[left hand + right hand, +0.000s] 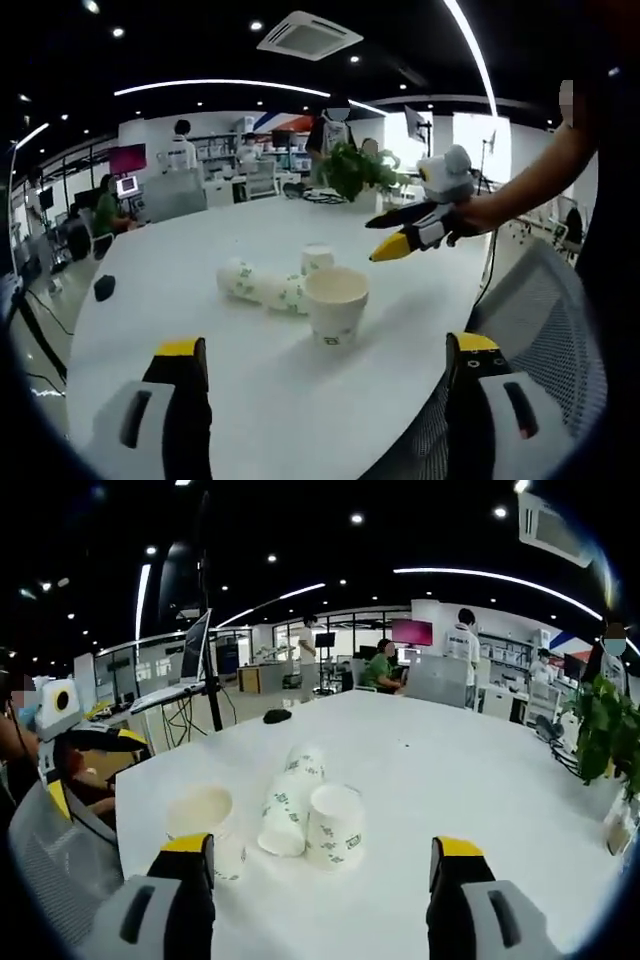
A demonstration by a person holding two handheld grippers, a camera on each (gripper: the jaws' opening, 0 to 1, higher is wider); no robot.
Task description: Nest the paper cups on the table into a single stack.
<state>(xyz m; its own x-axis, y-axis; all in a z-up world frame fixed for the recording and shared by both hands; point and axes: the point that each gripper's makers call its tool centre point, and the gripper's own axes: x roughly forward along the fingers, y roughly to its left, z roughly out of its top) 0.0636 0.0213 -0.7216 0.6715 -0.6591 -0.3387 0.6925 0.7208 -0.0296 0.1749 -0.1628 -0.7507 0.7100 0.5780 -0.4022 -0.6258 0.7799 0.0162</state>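
We find the paper cups gathered near the edge of the white table (200, 240). In the left gripper view an upright cup (336, 304) stands closest to us, mouth open upward, with a lying stack of cups (262, 284) just beside it on its side and a small inverted cup (317, 258) behind. In the right gripper view the same group appears: the upright cup (203, 825) at the left near the table edge, the lying stack (290, 805) in the middle, and an upside-down cup (335, 825) touching it. Our left gripper (325, 385) hangs above the table with its yellow-tipped jaws spread wide and nothing between them. Our right gripper (322, 875) is likewise spread and empty; we also see it in the left gripper view (405, 235), held in a hand, jaws slightly apart. A potted plant (358, 170) sits farther back on the table, and a mesh chair (545, 330) stands beside the table.
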